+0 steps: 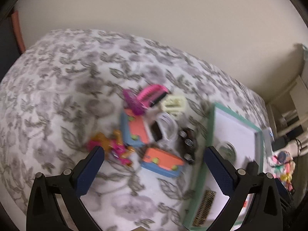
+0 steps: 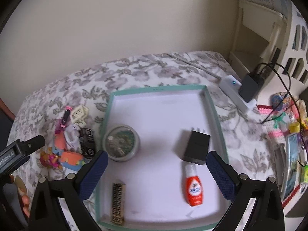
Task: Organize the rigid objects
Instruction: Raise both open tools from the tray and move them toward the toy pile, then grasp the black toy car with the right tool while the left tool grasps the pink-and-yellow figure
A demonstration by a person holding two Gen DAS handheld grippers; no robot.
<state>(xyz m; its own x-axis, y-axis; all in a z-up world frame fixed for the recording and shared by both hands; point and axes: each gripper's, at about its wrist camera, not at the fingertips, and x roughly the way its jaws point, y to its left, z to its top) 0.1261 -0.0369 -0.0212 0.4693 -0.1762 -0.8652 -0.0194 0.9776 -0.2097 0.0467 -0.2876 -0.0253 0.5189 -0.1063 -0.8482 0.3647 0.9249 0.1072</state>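
Observation:
A teal-rimmed white tray (image 2: pixel 215 113) lies on the floral cloth. It holds a round clear tin (image 2: pixel 121 143), a black charger (image 2: pixel 197 148), a small red bottle (image 2: pixel 194 189) and a gold comb (image 2: pixel 117 204). My right gripper (image 2: pixel 156 170) is open and empty above the tray's near half. A pile of small items lies left of the tray: pink hair clips (image 1: pixel 150 96), a cream clip (image 1: pixel 173 104), orange-and-blue blocks (image 1: pixel 163 159), a black toy car (image 1: pixel 187 144). My left gripper (image 1: pixel 154 165) is open and empty just above this pile; the tray also shows at its right (image 1: pixel 210 134).
A white power strip (image 2: pixel 236 92) with a black adapter and cables sits right of the tray. Colourful clutter (image 2: pixel 288 130) fills the right edge on a crocheted mat. A cream shelf unit (image 2: pixel 269 28) stands at the back right. A beige wall runs behind.

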